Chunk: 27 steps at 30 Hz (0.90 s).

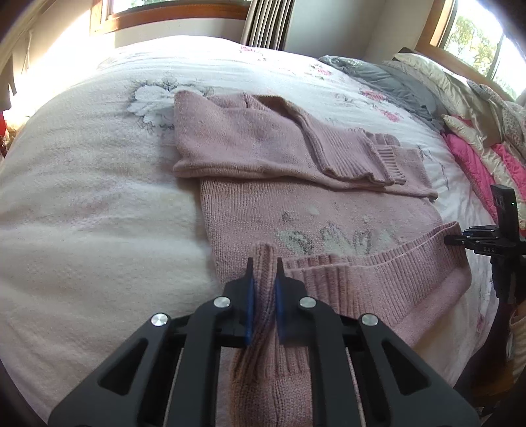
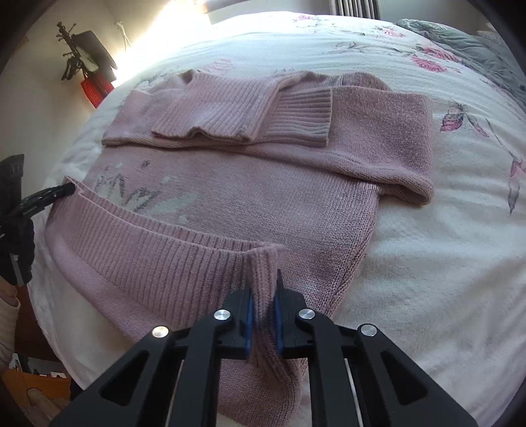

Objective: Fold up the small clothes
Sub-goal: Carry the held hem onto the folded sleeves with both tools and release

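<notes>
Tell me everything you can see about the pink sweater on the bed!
The pink sweater is a soft-looking knit lying flat on the white flowery bedspread. Both sleeves are folded across its upper part, their ribbed cuffs overlapping. A pale, faded grey-and-white pattern shows on its middle. The ribbed bottom hem is lifted and turned up toward the sleeves. The left gripper is shut on one corner of that hem and the right gripper on the other, each pinching a bunched ridge of knit between blue pads.

Floral white bedspread (image 1: 82, 197), grey blanket (image 1: 394, 82), pink quilt (image 1: 473, 164), curtain (image 1: 268, 19).
</notes>
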Each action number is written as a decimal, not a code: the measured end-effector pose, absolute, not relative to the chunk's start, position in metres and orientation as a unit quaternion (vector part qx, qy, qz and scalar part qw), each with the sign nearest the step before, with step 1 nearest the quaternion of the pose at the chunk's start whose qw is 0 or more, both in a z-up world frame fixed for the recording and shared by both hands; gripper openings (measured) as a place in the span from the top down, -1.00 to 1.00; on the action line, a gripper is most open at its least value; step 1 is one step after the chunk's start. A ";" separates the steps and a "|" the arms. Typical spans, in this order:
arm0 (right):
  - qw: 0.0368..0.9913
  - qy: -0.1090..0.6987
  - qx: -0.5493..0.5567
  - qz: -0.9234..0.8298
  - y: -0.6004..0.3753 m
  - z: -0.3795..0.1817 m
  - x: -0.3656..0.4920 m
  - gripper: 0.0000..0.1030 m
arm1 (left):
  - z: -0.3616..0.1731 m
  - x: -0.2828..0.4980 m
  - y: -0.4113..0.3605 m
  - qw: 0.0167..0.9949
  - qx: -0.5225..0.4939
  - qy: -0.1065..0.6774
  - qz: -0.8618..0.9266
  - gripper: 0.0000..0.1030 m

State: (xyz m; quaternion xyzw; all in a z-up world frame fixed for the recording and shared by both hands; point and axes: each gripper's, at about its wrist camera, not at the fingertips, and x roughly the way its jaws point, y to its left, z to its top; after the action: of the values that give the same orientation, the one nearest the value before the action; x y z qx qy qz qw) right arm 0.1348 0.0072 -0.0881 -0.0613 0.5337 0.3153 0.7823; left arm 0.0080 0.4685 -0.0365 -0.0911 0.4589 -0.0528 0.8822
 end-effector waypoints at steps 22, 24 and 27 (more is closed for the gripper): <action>0.852 0.413 0.077 0.314 -0.017 0.049 0.243 0.82 | 0.091 0.125 0.472 0.944 -0.101 0.313 -0.012 0.85; 0.852 0.416 0.083 0.308 -0.012 0.047 0.263 0.82 | 0.090 0.145 0.473 0.944 -0.096 0.315 -0.009 0.85; 0.851 0.426 0.085 0.294 -0.005 0.039 0.289 0.82 | 0.080 0.176 0.476 0.940 -0.091 0.328 -0.004 0.85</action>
State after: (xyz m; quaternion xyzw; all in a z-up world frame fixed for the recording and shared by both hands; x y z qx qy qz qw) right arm 0.2895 -0.0045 0.0394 0.0854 0.4257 0.2944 0.8513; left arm 0.1756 0.4761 0.0804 -0.0910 0.3277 -0.0037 0.9404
